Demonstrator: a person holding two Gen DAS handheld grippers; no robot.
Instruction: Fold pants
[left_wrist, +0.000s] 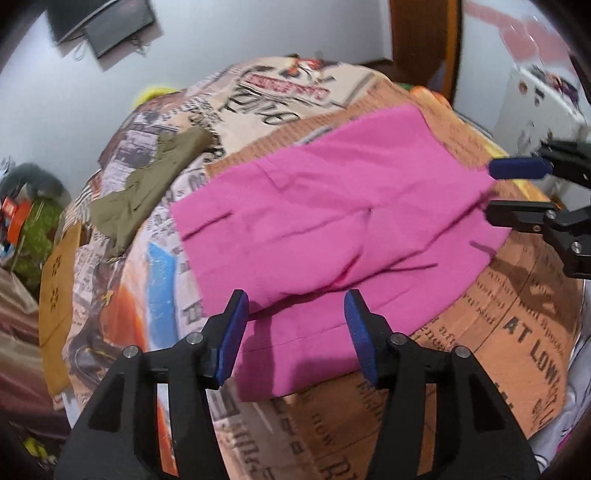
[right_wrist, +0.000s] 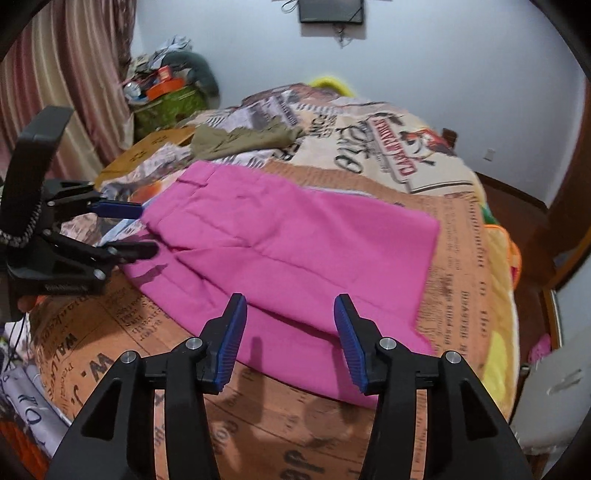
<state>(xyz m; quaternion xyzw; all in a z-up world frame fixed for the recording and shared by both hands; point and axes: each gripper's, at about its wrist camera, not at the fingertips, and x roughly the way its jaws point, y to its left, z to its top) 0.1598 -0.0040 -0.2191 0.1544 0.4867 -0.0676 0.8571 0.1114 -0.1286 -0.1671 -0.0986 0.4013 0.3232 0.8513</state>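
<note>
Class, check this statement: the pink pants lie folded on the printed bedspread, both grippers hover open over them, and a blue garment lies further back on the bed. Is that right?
One detail is wrong. The garment further back is olive green, not blue, as the right wrist view shows. The pink pants do lie folded on the printed bedspread, with the left gripper and right gripper open.

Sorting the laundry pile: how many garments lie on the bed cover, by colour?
Pink: 1, the pink pants, folded, near both open grippers, left gripper and right gripper.
Olive: 1, the olive garment, crumpled at the far side.
Total: 2 garments on the printed bed cover.
</note>
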